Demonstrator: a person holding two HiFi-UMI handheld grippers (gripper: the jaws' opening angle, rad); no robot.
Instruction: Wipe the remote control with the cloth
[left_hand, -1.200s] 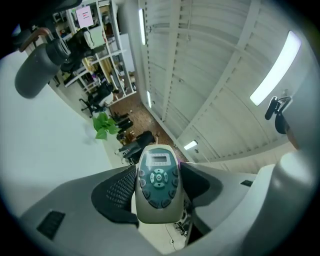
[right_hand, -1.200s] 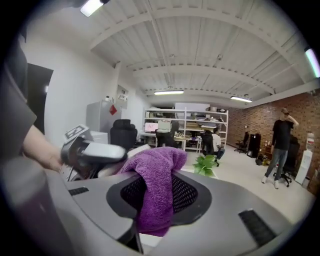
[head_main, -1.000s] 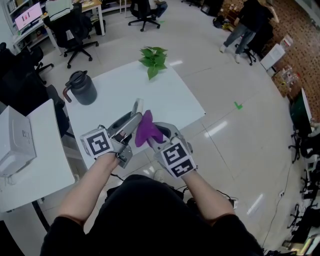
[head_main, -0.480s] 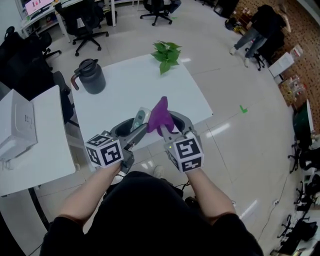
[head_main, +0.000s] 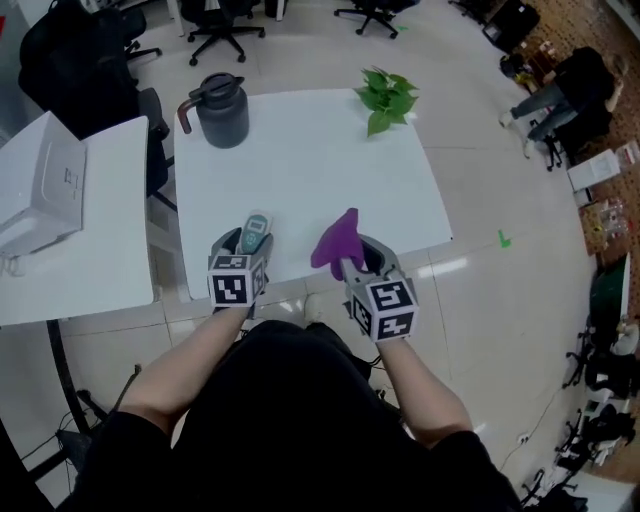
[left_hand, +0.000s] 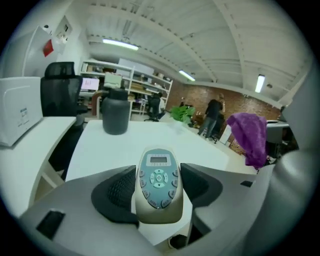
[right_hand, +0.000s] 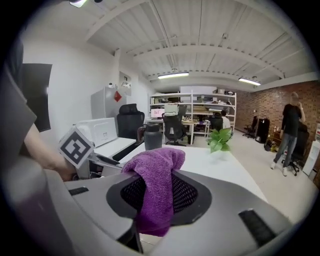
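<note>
White office table: left gripper angled down, clamping remote control; right gripper alongside, pinching purple cloth

Cloth: purple, fuzzy terry, matt. Remote control: smooth plastic, beige shell, blue-grey face, slight sheen. Right tongs: grey matt plastic, black dimpled pads. Worktop: white, smooth, matt. Jug: dark grey, matt. Floor: glossy tile, reflecting lights.

Hidden behind the left gripper in the head view: lower half of the remote control. Button print too small to read. Buried inside the right gripper: bottom of the cloth. Cut by the left edge: white box.
</note>
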